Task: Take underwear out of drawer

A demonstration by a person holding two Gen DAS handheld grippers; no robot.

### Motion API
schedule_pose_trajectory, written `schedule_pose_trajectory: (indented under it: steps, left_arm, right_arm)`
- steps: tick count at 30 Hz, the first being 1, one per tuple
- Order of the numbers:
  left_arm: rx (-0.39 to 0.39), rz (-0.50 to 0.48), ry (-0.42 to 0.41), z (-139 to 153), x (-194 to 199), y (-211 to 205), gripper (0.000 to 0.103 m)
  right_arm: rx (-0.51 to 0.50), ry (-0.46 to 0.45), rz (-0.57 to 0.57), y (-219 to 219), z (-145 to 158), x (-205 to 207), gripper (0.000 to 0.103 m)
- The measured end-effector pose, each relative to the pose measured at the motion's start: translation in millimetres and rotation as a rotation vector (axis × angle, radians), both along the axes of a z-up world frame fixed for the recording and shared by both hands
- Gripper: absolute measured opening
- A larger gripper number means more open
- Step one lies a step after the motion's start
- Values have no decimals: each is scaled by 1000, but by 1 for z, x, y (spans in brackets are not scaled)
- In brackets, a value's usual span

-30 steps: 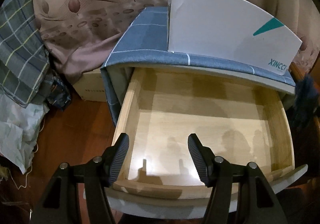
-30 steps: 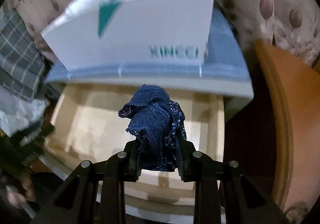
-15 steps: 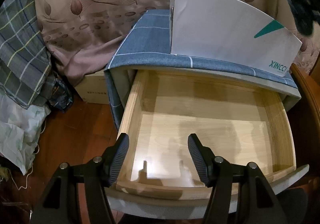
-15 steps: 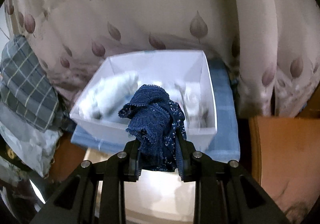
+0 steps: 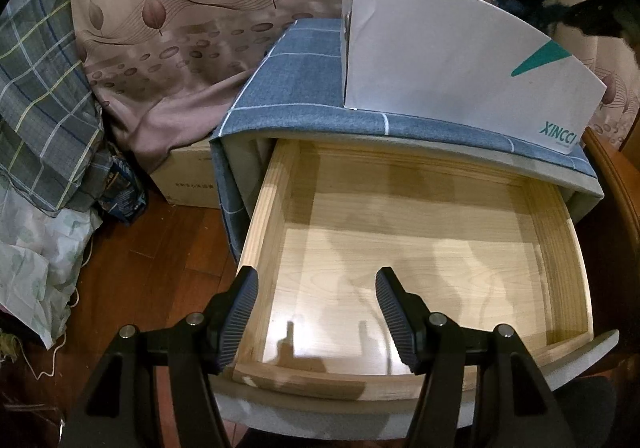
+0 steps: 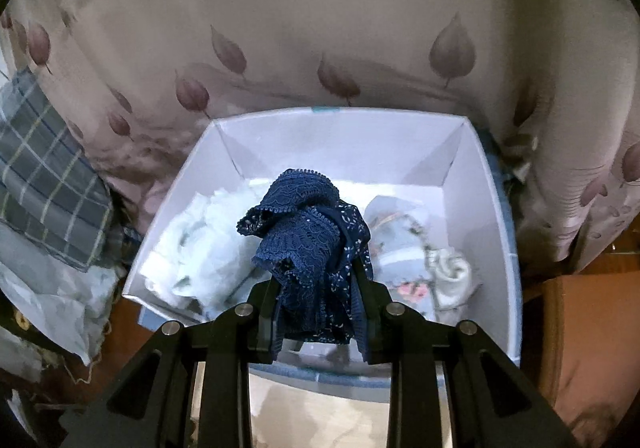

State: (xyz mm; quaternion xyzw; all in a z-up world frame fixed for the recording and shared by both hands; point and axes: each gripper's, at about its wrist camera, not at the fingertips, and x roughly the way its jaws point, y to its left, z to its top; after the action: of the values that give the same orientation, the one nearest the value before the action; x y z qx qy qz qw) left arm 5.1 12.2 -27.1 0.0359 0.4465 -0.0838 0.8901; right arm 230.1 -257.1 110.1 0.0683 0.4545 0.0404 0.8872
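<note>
The right claw (image 6: pixel 318 312) is clenched on the underwear (image 6: pixel 308 240), a bunched piece of dark blue lace and dotted fabric. The cloth is pinched between the two fingers (image 6: pixel 362 288) and bulges upward past their tips. It is held in the air above the open white box (image 6: pixel 468 168), clear of the drawer (image 5: pixel 276 208). In the left wrist view the right claw appears only as a dark blur at the upper right, beyond the box's top edge.

The box stands on a cabinet (image 5: pixel 288 84) covered with blue checked cloth. Inside the box lie pale garments (image 6: pixel 204 244): a crumpled white one on the left, a floral-printed light one and a small rolled one on the right. The box's outer wall bears a green triangle and green lettering.

The left claw (image 5: pixel 316 312) is released. Its ribbed fingers (image 5: pixel 394 312) stand apart with nothing between them, above the front of the drawer. The drawer is pulled out from under the cabinet top. Its light wooden floor is bare, showing only shadows.

Behind the cabinet hangs a curtain (image 5: pixel 200 8) printed with leaves. A plaid cloth (image 5: pixel 40 108) and white bags (image 5: pixel 36 264) lie to the left on the wooden floor (image 5: pixel 152 272). A cardboard carton (image 5: pixel 188 176) sits beside the cabinet.
</note>
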Motion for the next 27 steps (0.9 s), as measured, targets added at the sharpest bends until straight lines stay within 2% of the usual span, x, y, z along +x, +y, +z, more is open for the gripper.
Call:
schedule_pose_trajectory:
  steps: [6, 11, 13, 14, 19, 22, 24, 27]
  left_arm:
    - [-1, 1, 4, 0, 0, 1, 63]
    - [0, 3, 6, 0, -1, 1, 63]
    - [0, 2, 7, 0, 0, 2, 63]
    - [0, 2, 8, 0, 0, 1, 63]
    - [5, -2, 7, -1, 0, 1, 63]
    - [7, -5, 5, -2, 0, 1, 63]
    - [5, -4, 9, -2, 0, 1, 63]
    - [8, -6, 9, -1, 0, -1, 63]
  right_arm:
    - [-19, 54, -6, 7, -30, 14, 28]
    - [-24, 53, -19, 9, -37, 16, 35]
    - [-24, 51, -21, 9, -36, 15, 41]
    - [-17, 50, -21, 8, -36, 15, 49]
    - [-45, -16, -2, 10, -19, 0, 69]
    - [-51, -70, 21, 8, -1, -21, 79]
    - [-45, -103, 32, 6, 10, -40, 90]
    - [-46, -148, 39, 1, 18, -76, 96]
